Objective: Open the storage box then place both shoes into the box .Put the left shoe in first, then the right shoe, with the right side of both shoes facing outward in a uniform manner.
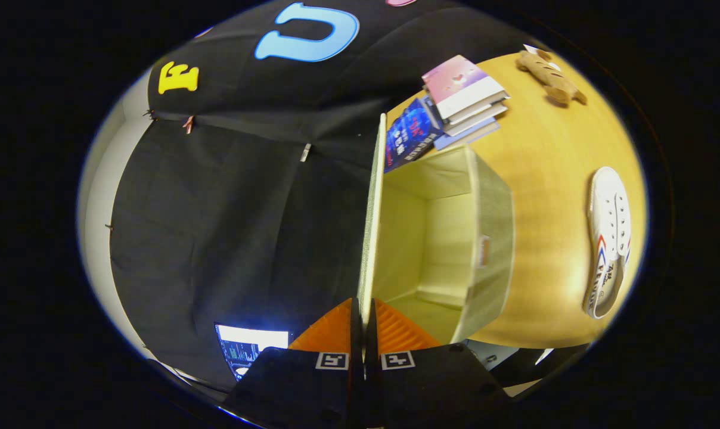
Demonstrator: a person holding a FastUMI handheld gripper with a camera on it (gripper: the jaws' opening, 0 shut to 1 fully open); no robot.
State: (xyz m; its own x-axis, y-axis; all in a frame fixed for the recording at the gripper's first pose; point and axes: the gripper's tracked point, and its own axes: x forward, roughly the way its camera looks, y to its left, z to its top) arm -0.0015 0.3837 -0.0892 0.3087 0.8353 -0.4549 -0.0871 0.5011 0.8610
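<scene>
A: What is being held at this moment?

B: The lid (pixel 372 220) of the storage box (pixel 491 238) is pinched between the jaws of the gripper (pixel 363 325), which are drawn in narrow, one finger on each face of the thin panel. The lid is seen edge-on, running from bottom centre of the frame up toward the middle.

A: Why is it held like that?

B: It is judged that the lid is being swung clear so the opening is left free. The inside of the box, just right of centre, is exposed and looks empty.

A: Where are the shoes to be found?

B: One white shoe (pixel 607 238) is seen at the right of the frame, lying on the table (pixel 551 179) well apart from the box, its laces turned toward the camera. Which shoe of the pair it is cannot be told.

A: What else is set on the table?

B: A stack of books (pixel 455 107) lies beyond the box, in the upper middle of the frame, and a small plush toy (pixel 551 77) lies at upper right. Both are kept away from the box's opening, so loading should not be hindered.

A: How far along is the task judged to be?

B: The opening step appears nearly done; no shoe has been placed yet. The lid would have to be let go before a shoe could be gripped.
</scene>
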